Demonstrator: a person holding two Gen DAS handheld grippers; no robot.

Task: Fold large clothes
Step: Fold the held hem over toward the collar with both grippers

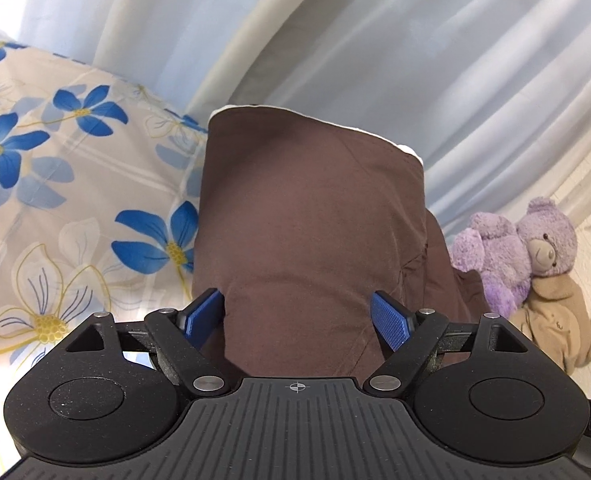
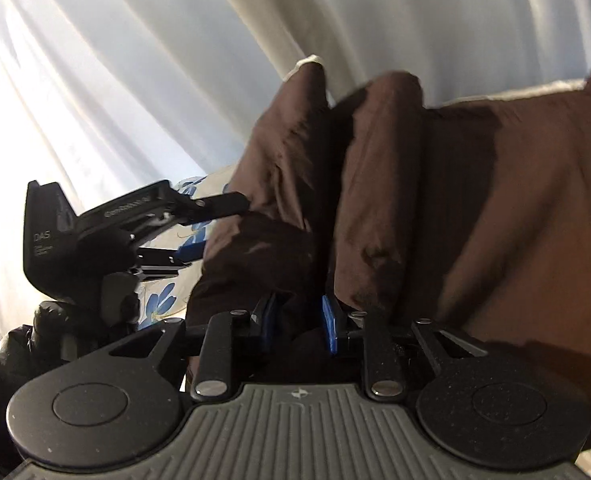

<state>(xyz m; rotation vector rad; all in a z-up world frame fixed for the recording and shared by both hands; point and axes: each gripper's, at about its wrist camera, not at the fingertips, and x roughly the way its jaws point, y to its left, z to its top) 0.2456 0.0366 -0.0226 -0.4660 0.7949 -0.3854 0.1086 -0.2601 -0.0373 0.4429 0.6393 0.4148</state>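
Observation:
A large brown garment (image 1: 307,216) with a white inner edge hangs lifted over the bed. In the left wrist view my left gripper (image 1: 297,320) is open, its blue pads (image 1: 389,322) spread wide on either side of the cloth. In the right wrist view my right gripper (image 2: 301,322) is shut on a bunched fold of the brown garment (image 2: 435,200), which fills the right half. The left gripper (image 2: 107,236) shows at the left of that view, its fingers reaching to the garment's edge.
A floral bedsheet (image 1: 55,184) with blue flowers lies at the left. A purple teddy bear (image 1: 515,248) and a beige soft toy (image 1: 563,316) sit at the right. Pale curtains (image 1: 415,40) hang behind.

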